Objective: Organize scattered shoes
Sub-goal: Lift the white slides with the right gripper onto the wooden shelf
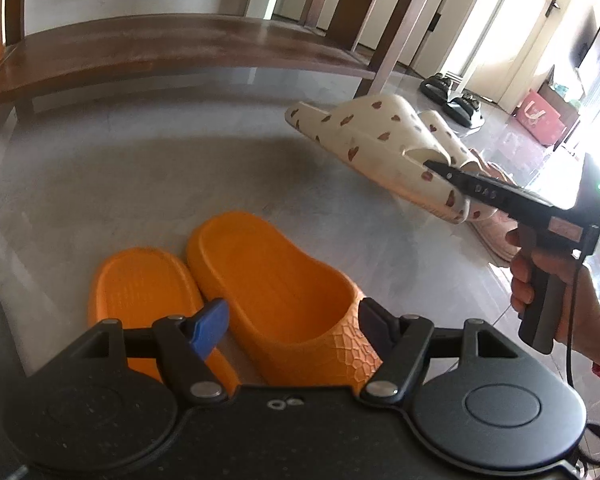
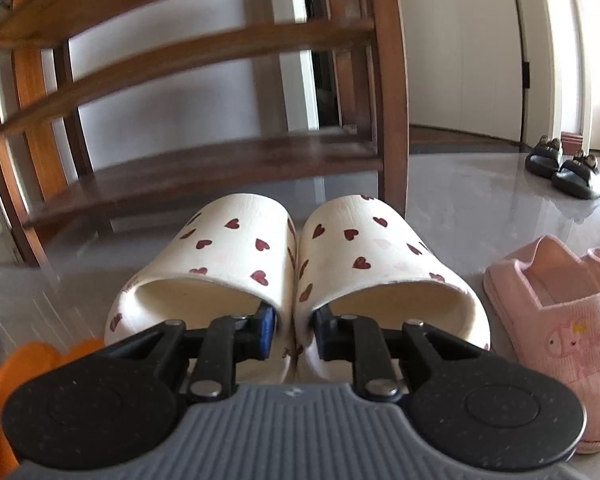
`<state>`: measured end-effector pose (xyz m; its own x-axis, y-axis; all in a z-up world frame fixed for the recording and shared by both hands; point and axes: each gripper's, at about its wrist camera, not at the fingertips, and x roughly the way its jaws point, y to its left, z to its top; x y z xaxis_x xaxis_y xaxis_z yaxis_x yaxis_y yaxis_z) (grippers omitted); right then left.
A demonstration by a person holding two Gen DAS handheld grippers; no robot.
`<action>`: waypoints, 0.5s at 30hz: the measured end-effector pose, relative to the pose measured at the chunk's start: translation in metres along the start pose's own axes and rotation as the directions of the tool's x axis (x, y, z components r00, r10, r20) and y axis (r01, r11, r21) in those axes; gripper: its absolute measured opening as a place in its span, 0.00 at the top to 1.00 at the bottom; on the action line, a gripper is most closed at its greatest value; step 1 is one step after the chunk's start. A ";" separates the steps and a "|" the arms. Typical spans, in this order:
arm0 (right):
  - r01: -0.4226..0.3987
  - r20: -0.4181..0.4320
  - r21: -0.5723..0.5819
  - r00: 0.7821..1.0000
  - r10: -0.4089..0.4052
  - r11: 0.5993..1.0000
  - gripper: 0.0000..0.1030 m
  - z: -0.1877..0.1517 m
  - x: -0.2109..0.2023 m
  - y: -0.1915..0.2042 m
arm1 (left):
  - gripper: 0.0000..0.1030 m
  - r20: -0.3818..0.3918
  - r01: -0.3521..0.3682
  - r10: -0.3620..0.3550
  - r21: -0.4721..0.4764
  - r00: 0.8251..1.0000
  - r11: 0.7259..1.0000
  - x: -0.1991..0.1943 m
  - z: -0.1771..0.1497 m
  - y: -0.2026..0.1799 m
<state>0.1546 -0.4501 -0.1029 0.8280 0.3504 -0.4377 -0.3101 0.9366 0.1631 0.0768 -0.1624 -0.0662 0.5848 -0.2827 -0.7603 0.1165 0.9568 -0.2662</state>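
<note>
Two cream slippers with red hearts point(image 2: 300, 256) sit side by side in the right wrist view. My right gripper point(image 2: 294, 330) is shut on their two inner walls, one finger inside each slipper. In the left wrist view the pair point(image 1: 380, 144) hangs tilted above the floor from the right gripper point(image 1: 440, 168). My left gripper point(image 1: 292, 324) is open around the orange slipper point(image 1: 276, 288), one finger on each side of its upper. A second orange slipper point(image 1: 144, 288) lies to its left.
A dark wooden shoe rack point(image 2: 228, 168) stands ahead on the grey floor, its lowest shelf point(image 1: 160, 52) bare. Pink slippers point(image 2: 556, 320) lie at the right. Black sandals point(image 2: 568, 168) lie farther back by the doorway.
</note>
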 end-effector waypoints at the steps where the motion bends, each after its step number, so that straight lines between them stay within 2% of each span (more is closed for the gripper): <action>1: -0.005 0.024 0.003 1.000 0.005 1.000 0.77 0.006 -0.006 0.000 | 0.31 0.003 0.003 -0.003 0.003 1.000 1.000 0.000 0.000 0.000; 6: -0.022 0.099 -0.036 0.995 0.026 0.999 0.77 0.038 -0.003 0.004 | 0.31 0.008 0.015 -0.015 0.010 1.000 1.000 0.001 0.002 -0.003; 10: -0.001 0.132 -0.117 0.991 0.017 0.993 0.77 0.073 0.040 0.011 | 0.31 0.012 0.018 -0.018 0.014 1.000 1.000 0.000 0.003 -0.003; 15: 0.040 0.108 -0.174 0.994 -0.021 0.984 0.77 0.104 0.109 0.023 | 0.31 0.037 -0.001 0.002 -0.018 0.999 1.000 -0.008 0.008 0.007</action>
<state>0.2860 -0.3906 -0.0546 0.8800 0.3287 -0.3428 -0.3534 0.9354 -0.0105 0.0789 -0.1526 -0.0574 0.6143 -0.2781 -0.7384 0.1015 0.9559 -0.2755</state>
